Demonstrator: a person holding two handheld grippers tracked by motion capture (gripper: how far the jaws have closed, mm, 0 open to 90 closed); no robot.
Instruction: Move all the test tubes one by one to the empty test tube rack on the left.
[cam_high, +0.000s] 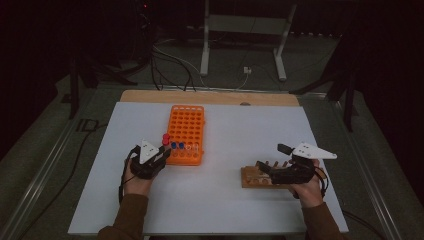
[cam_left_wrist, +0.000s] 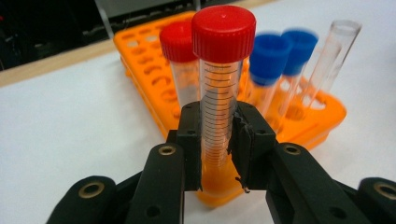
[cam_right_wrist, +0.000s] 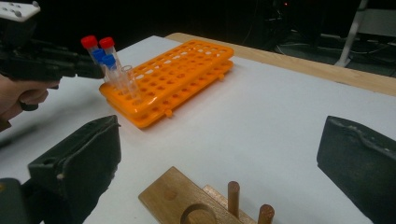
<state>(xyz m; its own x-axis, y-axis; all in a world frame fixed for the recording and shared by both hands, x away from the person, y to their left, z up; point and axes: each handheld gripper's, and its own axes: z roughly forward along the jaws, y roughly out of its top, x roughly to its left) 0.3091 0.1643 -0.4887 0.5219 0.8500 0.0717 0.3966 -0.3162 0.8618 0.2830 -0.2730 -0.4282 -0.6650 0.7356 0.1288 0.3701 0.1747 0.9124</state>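
Observation:
My left gripper (cam_left_wrist: 218, 140) is shut on a clear graduated tube with a red cap (cam_left_wrist: 219, 93), held upright at the near left corner of the orange rack (cam_left_wrist: 144, 70). Its lower end is at the corner hole. A second red-capped tube (cam_left_wrist: 180, 46), two blue-capped tubes (cam_left_wrist: 268, 56) and an uncapped clear tube (cam_left_wrist: 334, 51) stand in the rack's near row. In the high view my left gripper (cam_high: 162, 150) is at the rack (cam_high: 187, 125). My right gripper (cam_right_wrist: 224, 154) is open, its jaws wide apart over a wooden peg stand (cam_right_wrist: 177, 196).
The white table board (cam_high: 225, 210) carries the rack at centre left and the wooden stand (cam_high: 252, 177) at the near right. Most rack holes are unfilled. A wooden strip (cam_high: 210, 96) runs along the far edge, with cables and frame legs on the dark floor beyond.

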